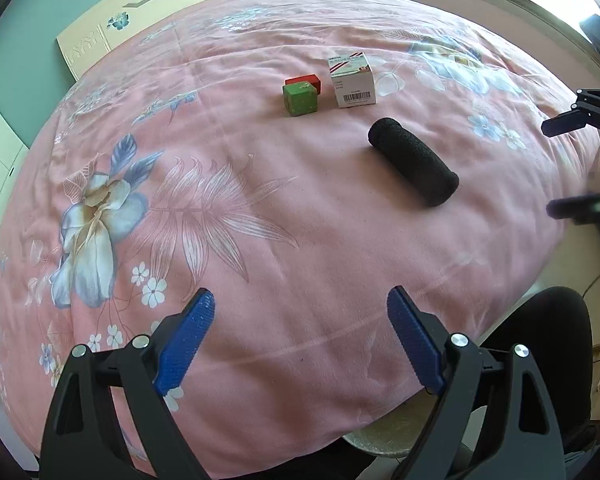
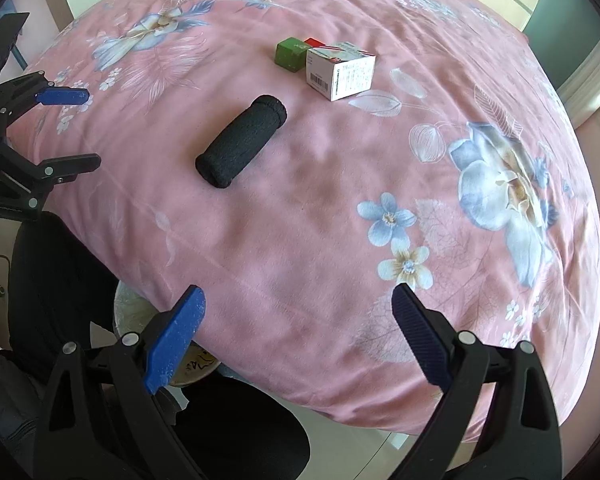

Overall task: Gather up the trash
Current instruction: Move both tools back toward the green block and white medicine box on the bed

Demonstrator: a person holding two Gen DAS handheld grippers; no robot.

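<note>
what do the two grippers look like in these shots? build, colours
Both match: the left gripper and right gripper have black plastic frames with triangular cut-outs and silver pivot bolts. The fingers carry ribbed blue pads; one right pad looks darker navy. No cables show on them.

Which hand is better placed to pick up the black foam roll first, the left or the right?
Probably the right. Both grippers are open and empty, but the black foam roll lies toward the right gripper. The left gripper hangs over bare bedspread, farther from it.
</note>
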